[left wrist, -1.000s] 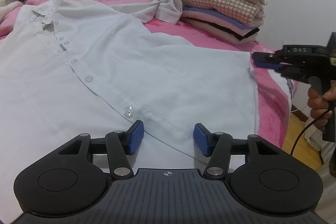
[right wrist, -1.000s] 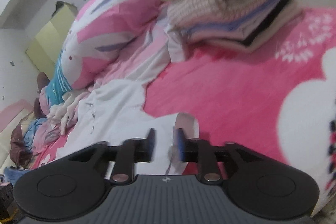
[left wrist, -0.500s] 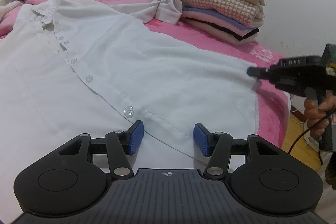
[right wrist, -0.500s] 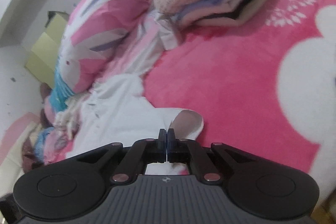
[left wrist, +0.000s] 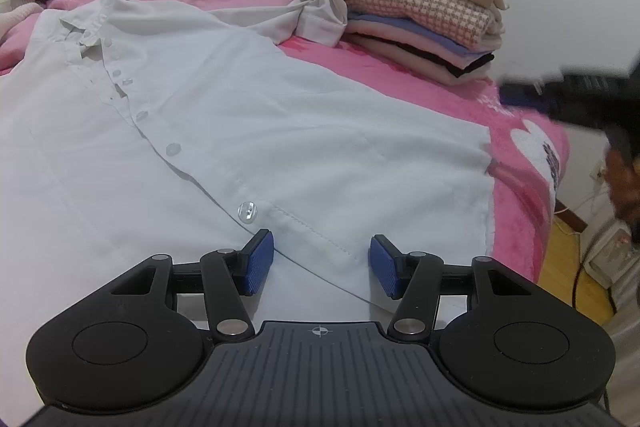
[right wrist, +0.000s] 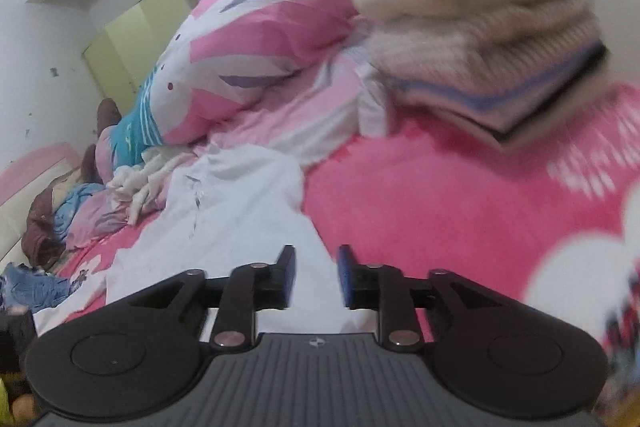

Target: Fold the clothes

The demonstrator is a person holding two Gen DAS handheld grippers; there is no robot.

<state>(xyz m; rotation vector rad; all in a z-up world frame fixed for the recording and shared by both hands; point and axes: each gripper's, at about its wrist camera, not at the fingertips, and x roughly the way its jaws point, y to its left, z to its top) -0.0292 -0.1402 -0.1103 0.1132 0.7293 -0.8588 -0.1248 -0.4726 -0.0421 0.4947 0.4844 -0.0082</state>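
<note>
2 grippers hover over a white shirt point(left wrist: 248, 131) spread on a pink bed point(left wrist: 516, 195).

Buttoned and face up, the shirt fills the left and centre of the left wrist view, collar at upper left, hem at lower right. At bottom centre, the left gripper point(left wrist: 321, 263) stands wide apart and empty, its blue pads point(left wrist: 259, 261) straddling the placket just below the last button. The right gripper point(right wrist: 316, 275), blurred at the right edge of the left view, is parted by a narrower gap and holds nothing, with the shirt's edge below it. A stack of folded clothes point(left wrist: 424, 23) sits at upper right, beside the shirt's bunched sleeve point(left wrist: 320, 11).
</note>
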